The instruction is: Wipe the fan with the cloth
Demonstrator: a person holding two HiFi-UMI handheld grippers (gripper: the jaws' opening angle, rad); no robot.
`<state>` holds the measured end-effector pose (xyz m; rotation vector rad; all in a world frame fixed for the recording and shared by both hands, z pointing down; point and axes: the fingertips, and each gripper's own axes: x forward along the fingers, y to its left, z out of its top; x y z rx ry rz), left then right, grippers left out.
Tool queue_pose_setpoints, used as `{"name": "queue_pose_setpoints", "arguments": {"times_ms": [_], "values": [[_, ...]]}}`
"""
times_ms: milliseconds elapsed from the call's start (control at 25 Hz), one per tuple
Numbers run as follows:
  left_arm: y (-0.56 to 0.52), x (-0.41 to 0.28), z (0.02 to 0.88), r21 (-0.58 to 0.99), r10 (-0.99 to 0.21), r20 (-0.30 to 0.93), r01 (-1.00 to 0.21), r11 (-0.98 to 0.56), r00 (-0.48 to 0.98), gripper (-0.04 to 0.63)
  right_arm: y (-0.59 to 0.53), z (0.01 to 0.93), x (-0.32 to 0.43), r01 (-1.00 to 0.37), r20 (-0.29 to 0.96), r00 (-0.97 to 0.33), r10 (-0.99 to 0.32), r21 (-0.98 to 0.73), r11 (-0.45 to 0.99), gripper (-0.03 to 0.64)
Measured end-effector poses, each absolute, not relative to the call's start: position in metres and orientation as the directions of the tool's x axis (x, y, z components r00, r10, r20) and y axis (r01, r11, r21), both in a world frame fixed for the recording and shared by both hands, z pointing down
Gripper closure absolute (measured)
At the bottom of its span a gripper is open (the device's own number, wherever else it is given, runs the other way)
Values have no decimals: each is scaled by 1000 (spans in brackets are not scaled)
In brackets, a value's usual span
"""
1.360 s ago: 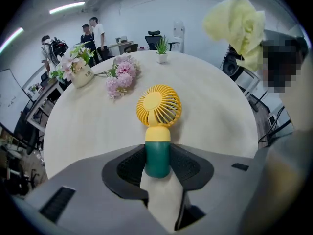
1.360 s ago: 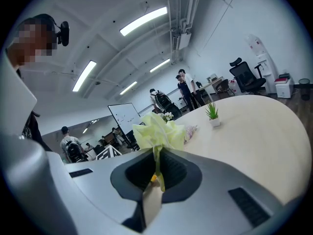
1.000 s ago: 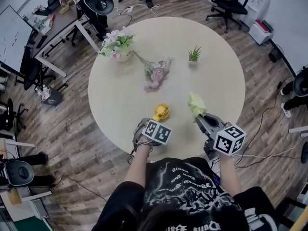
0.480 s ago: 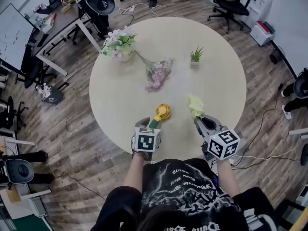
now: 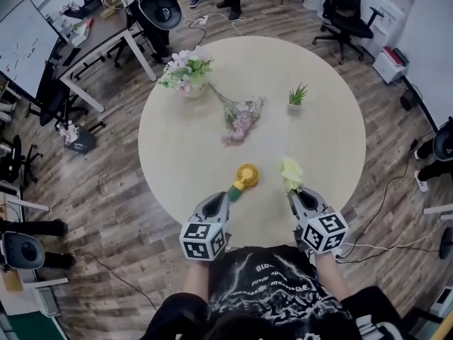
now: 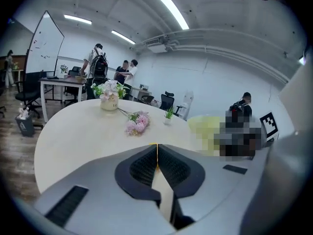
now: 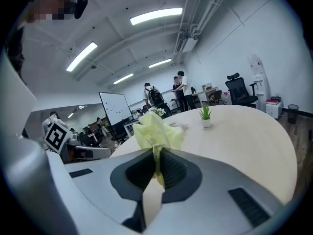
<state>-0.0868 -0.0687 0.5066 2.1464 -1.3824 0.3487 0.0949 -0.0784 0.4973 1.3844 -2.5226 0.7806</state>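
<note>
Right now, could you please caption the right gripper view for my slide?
Right gripper shut on a crumpled pale-yellow cloth above a round beige table, green potted plant beyond.

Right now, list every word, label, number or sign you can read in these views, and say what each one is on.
Nothing is clear enough to quote.
On the black shirt: white gothic lettering, too blurred to read.
On the whiteboard: faint marks, too small to read.
On the vase: small dark print, too small to read.
On the marker cubes: coded black-and-white squares, no words.
</note>
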Motion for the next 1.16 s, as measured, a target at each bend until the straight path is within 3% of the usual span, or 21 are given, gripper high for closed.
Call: {"name": "queue_pose_setpoints", "arguments": {"times_ms": [360, 520, 1160], "values": [[-64, -102, 492, 333, -812, 397, -892, -307, 428, 575, -79, 488, 85, -858, 367, -513, -776, -236, 456, 594], [-67, -108, 478, 362, -834, 331, -875, -320, 442, 575, -81, 483, 81, -849, 326, -517, -792, -317, 423, 594], [-67, -126, 480, 370, -844, 357, -890, -265, 400, 575, -80, 476, 88, -906, 328, -409, -852, -260, 335, 594]]}}
